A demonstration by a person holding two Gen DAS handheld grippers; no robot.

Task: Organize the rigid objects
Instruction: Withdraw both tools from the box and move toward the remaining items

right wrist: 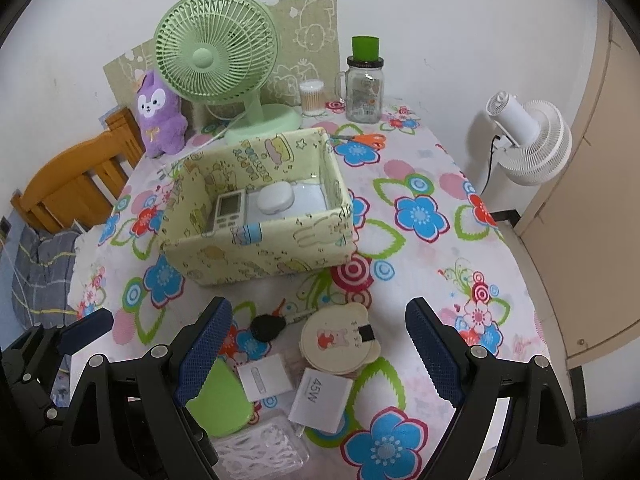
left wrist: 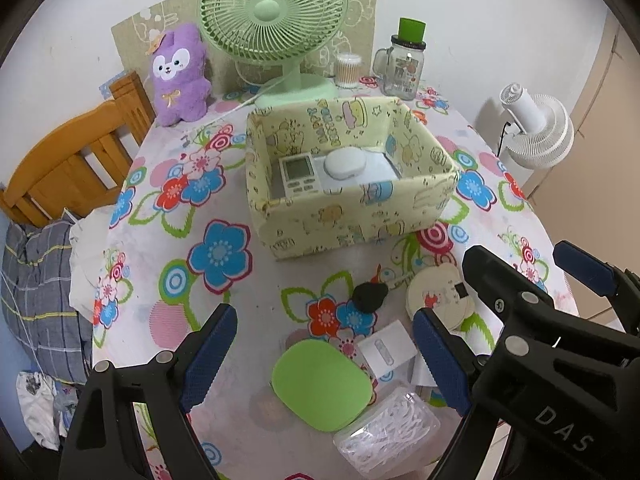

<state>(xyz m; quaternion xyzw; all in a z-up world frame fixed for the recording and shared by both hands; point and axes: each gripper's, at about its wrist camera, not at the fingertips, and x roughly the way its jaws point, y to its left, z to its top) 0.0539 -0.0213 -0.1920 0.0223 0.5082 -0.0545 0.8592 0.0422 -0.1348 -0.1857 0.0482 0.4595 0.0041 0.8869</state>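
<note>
Both grippers are matte black plastic frames with angular, triangular cut-outs. Behind the jaws of the left gripper (left wrist: pixel 324 360) and the right gripper (right wrist: pixel 320 354) sit round silver pivot screws; the fingers (left wrist: pixel 208 360) wear dimpled dark-blue pads (white "DAS" lettering marks one frame).

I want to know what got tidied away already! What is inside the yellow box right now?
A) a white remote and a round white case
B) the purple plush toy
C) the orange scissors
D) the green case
A: the white remote and the round white case lie inside the yellow box, while the other things sit outside it on the table.
</note>
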